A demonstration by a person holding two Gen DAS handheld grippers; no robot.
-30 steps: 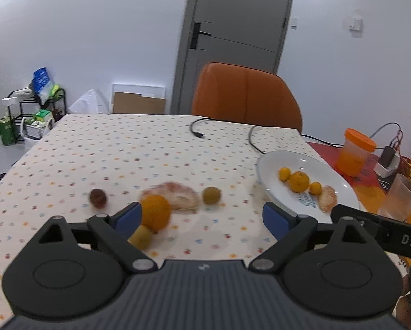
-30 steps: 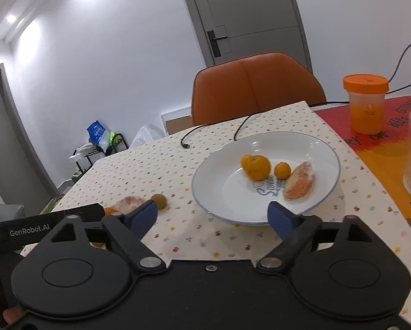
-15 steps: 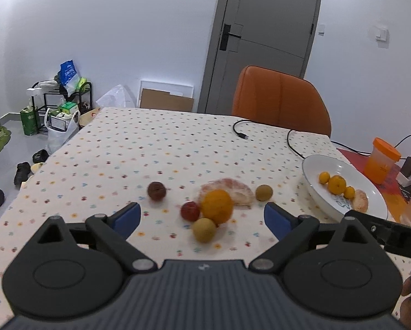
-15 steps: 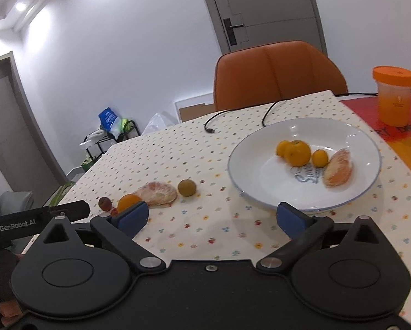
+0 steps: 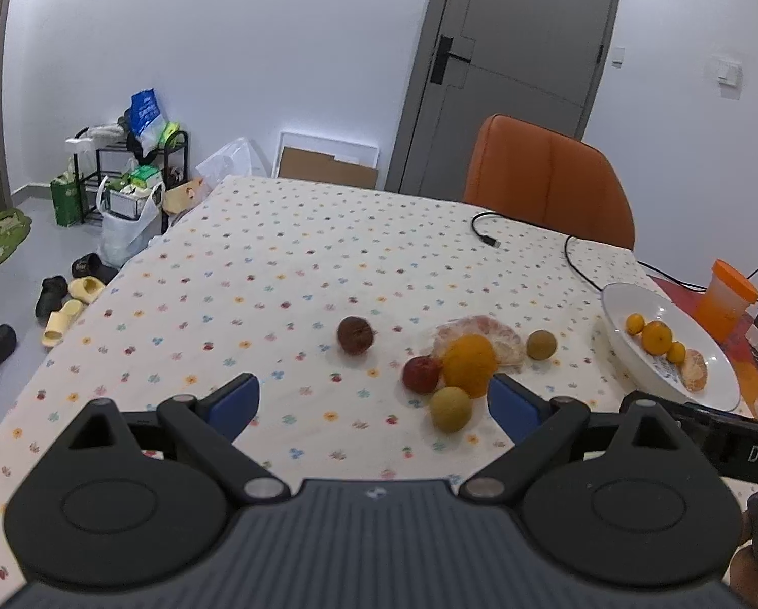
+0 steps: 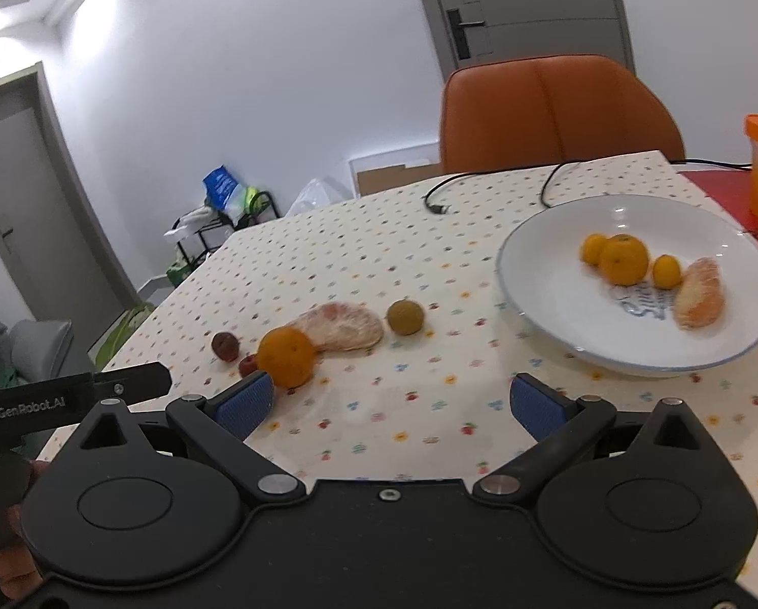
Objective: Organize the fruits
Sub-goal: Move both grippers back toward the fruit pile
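- Left tool [image 5: 371, 401] spread wide, empty, held above the tabletop [image 5: 277, 274].
- Just ahead of its right fingertip: orange [image 5: 468, 365], red fruit [image 5: 421, 374] and yellow-green fruit [image 5: 450, 408] bunched close; peeled citrus piece [image 5: 501, 335] behind the orange.
- Brown fruit [image 5: 355, 335] ahead, near centre; greenish fruit [image 5: 540, 344] further right.
- Right tool [image 6: 391, 403] spread wide, empty.
- White plate [image 6: 546, 304] ahead-right of it, holding small oranges [image 6: 624, 259] and a peeled segment [image 6: 699, 296].
- Orange chair [image 6: 551, 111] beyond the far edge.
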